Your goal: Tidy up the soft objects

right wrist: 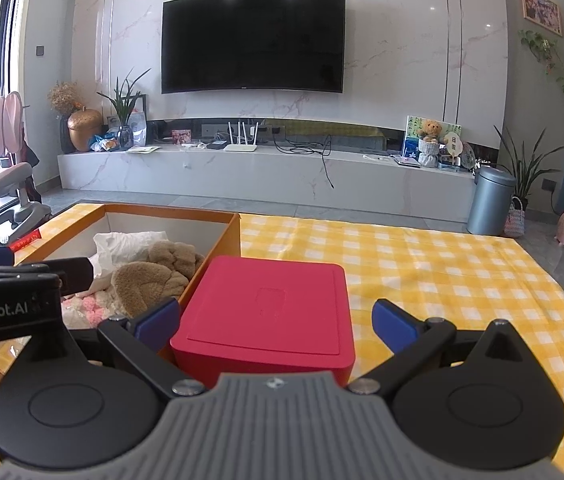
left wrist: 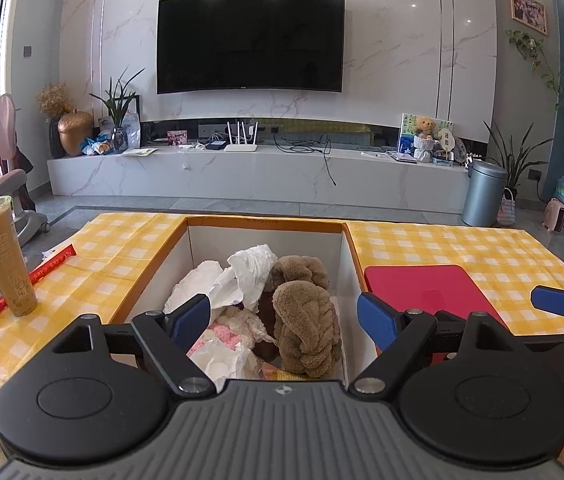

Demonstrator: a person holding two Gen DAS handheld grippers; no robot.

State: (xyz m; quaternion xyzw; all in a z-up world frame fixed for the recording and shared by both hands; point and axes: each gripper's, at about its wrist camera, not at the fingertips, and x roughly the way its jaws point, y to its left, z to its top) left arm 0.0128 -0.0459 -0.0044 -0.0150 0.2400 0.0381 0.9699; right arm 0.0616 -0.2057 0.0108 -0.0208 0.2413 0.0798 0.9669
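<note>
An orange-rimmed cardboard box (left wrist: 265, 222) stands on the yellow checked tablecloth (left wrist: 462, 244). Inside lie a brown plush knot (left wrist: 306, 328), white crumpled cloth (left wrist: 241, 276) and a pink and white fluffy piece (left wrist: 221, 332). My left gripper (left wrist: 284, 316) hovers open over the box, nothing between its fingers. In the right wrist view the same box (right wrist: 169, 216) sits at the left with the brown plush (right wrist: 149, 280) in it. My right gripper (right wrist: 277, 318) is open, its blue fingers on either side of a red lidded box (right wrist: 269, 304).
A tall cup of milky drink (left wrist: 1, 256) and a red packet (left wrist: 29, 280) lie at the table's left. The red box (left wrist: 430, 292) stands right of the cardboard box. Beyond the table are a TV wall, a marble console and a grey bin (right wrist: 490, 200).
</note>
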